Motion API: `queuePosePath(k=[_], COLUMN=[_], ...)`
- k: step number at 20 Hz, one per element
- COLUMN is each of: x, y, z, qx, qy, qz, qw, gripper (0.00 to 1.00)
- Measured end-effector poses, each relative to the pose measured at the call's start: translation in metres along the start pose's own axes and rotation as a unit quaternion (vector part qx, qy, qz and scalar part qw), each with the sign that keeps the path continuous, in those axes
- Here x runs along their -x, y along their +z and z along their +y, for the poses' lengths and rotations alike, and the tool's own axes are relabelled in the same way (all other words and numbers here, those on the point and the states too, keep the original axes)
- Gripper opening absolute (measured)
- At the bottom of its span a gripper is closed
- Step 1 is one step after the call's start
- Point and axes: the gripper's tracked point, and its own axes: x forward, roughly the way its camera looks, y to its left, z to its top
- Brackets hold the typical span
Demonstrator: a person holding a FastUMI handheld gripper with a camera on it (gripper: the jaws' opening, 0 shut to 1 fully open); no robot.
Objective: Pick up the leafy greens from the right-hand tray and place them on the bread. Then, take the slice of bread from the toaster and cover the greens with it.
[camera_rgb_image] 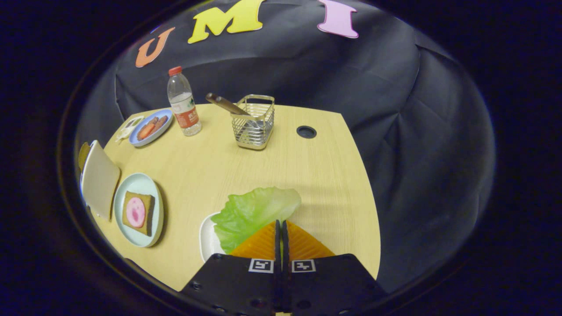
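While the fingers (pixel 281 232) are sitting pressed together with only a thin dark slit between them, a single leaf of leafy greens (pixel 252 213) is lying right at their tips, spreading ahead and to their left; whether its near edge is pinched in that slit is hard to tell, because the fingers are covering it. The leaf is crinkled, glossy and pale green, with a wavy edge, and it is resting over one small white tray (pixel 206 239) that is mostly hidden beneath it.

Further to the left of the fingers, one round pale plate (pixel 151 195) is carrying one square brown slice of bread (pixel 148 213) topped with a pink round slice. Just beyond that plate, one boxy pale toaster (pixel 100 179) is standing, cut off at its far side, with a brown crust showing at its top.

Well beyond the fingers on the light wood-grain counter (pixel 210 166), one wire basket (pixel 254 122) is holding a wooden-handled utensil, one clear plastic bottle (pixel 183 103) with a red cap is standing upright, and one blue plate (pixel 151 127) is holding reddish food that is too small to make out.
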Motion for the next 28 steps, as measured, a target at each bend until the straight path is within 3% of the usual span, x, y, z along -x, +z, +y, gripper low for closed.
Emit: queuePosePath(k=[11, 22, 28], x=[0.083, 0.133, 0.136], y=[0.000, 0.006, 0.002], z=[0.035, 0.160, 0.246], qx=[-0.010, -0.003, 0.004], qy=[-0.047, -0.035, -0.001], qz=[-0.033, -0.054, -0.052], qw=[0.998, 0.998, 0.999], gripper=[0.00, 0.00, 0.00])
